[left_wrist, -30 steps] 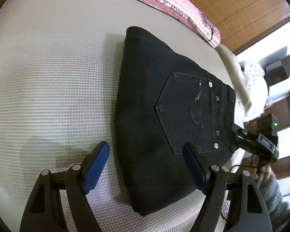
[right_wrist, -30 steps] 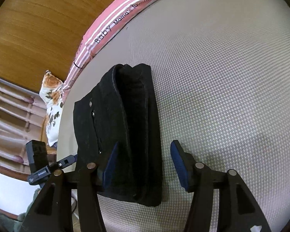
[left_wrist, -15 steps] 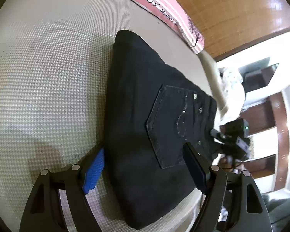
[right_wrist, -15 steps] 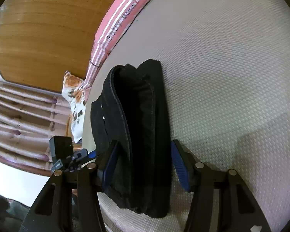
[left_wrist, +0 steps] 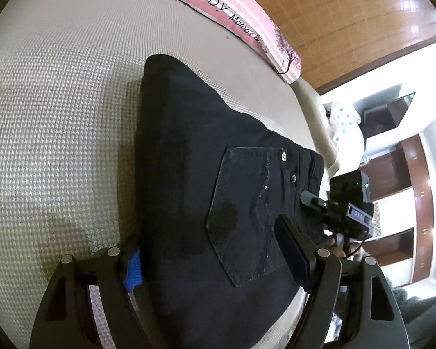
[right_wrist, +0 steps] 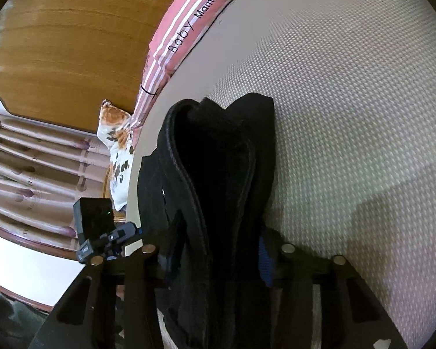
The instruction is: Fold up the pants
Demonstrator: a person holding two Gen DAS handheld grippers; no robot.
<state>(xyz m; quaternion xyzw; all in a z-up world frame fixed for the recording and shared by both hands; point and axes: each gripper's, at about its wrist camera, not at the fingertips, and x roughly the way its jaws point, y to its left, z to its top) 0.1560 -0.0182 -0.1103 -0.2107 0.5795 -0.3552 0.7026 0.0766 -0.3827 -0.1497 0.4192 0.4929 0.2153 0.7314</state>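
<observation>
Lying on the bed (left_wrist: pixel 58 110), the black pants (left_wrist: pixel 189 180) are already folded up into a thick, short stack, with a back pocket (left_wrist: pixel 247 218) showing on top. From the right side you can see the layers piled on each other, so most of the folding looks done. What is left, I think, is one more fold or just lifting the stack and putting it away. The left gripper (left_wrist: pixel 218 264) has its jaws wide apart, one on each side of the near end of the pants, and they do not look like they are squeezing yet. The right gripper (right_wrist: pixel 218 264) is at the other edge, and its jaws are closing with the thick folded edge between them; I cannot tell if the pads are pressing yet. Behind the pants, a pink striped blanket (left_wrist: pixel 247 20) lies along the far side of the bed, and a flowery pillow (right_wrist: pixel 117 145) sits past its end.
</observation>
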